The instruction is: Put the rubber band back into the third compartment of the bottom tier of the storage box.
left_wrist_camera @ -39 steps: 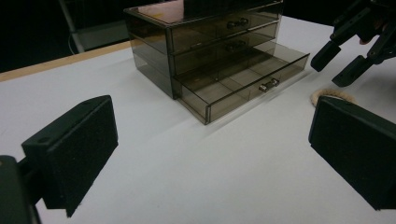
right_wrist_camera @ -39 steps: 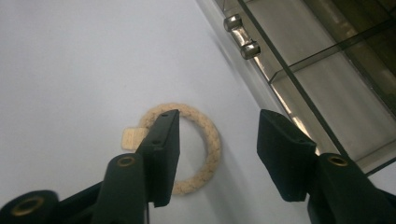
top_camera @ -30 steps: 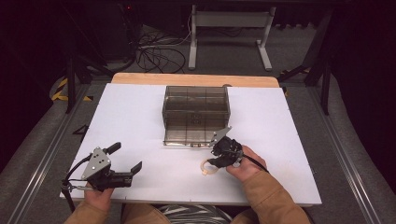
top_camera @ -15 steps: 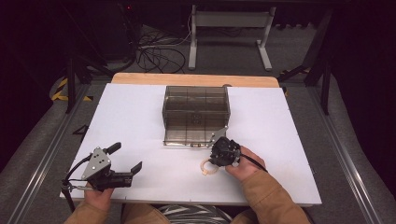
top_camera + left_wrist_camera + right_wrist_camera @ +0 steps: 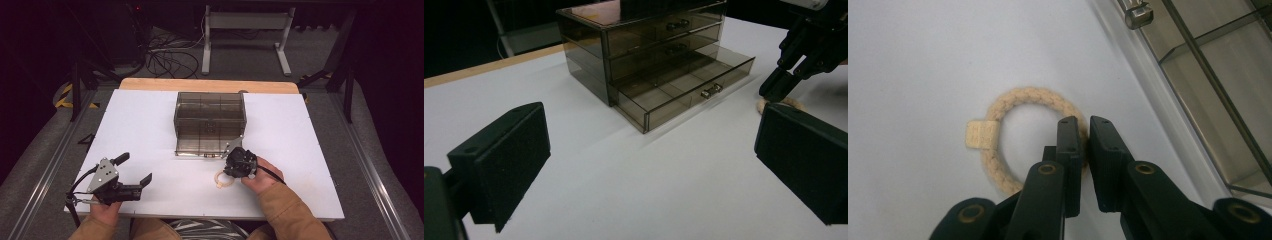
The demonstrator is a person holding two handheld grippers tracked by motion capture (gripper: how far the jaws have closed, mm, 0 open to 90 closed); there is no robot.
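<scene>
The white counter (image 5: 150, 125) stands in a dark room with cables (image 5: 165, 57) on the floor. The right tool (image 5: 1083, 135) has just been closing and pinches the rope ring (image 5: 1013, 100) lying near the drawer box (image 5: 210, 120). The left tool (image 5: 649, 165) is wide.

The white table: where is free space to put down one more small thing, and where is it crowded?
The white table is bare left of the drawer box, right of it, and between the left gripper and the rope ring. It is crowded in front of the open bottom drawer, where the right gripper has closed its fingers on the ring.
</scene>
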